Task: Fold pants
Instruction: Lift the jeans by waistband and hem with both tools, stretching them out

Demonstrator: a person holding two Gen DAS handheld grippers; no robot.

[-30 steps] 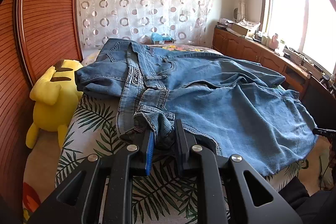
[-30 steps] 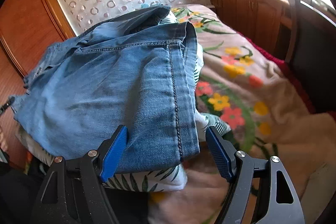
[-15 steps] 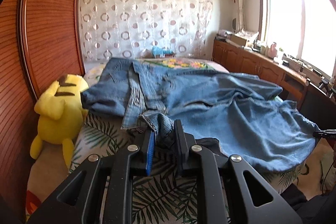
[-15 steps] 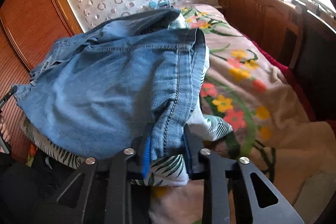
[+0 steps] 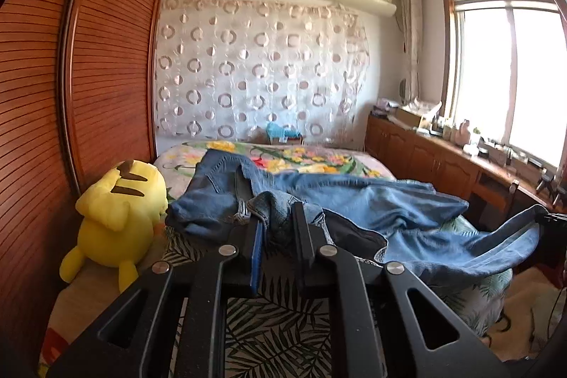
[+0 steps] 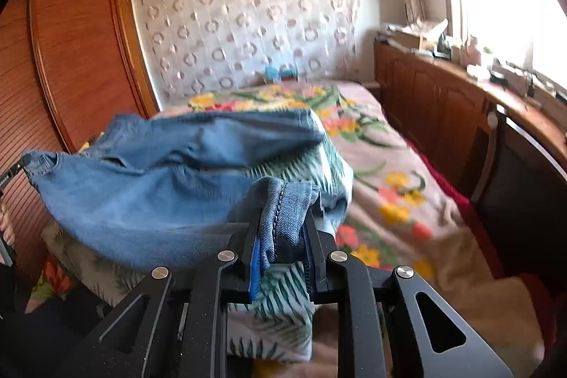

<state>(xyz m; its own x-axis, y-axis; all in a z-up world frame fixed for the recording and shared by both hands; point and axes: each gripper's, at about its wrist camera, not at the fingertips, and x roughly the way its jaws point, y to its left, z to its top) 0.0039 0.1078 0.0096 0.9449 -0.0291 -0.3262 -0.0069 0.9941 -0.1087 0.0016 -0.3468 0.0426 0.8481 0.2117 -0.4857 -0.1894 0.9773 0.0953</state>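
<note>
Jaws pressed tight on denim both sides: left gripper (image 5: 277,229) pinches the waistband, right gripper (image 6: 281,238) a leg hem. Jeans (image 5: 354,201) sag between them over the bed (image 6: 389,172), likely for folding toward 12 o'clock.

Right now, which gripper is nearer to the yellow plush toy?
Left. The left gripper, shut on the jeans, is just right of the plush toy. The right gripper holds the jeans' far end, where no toy shows.
</note>
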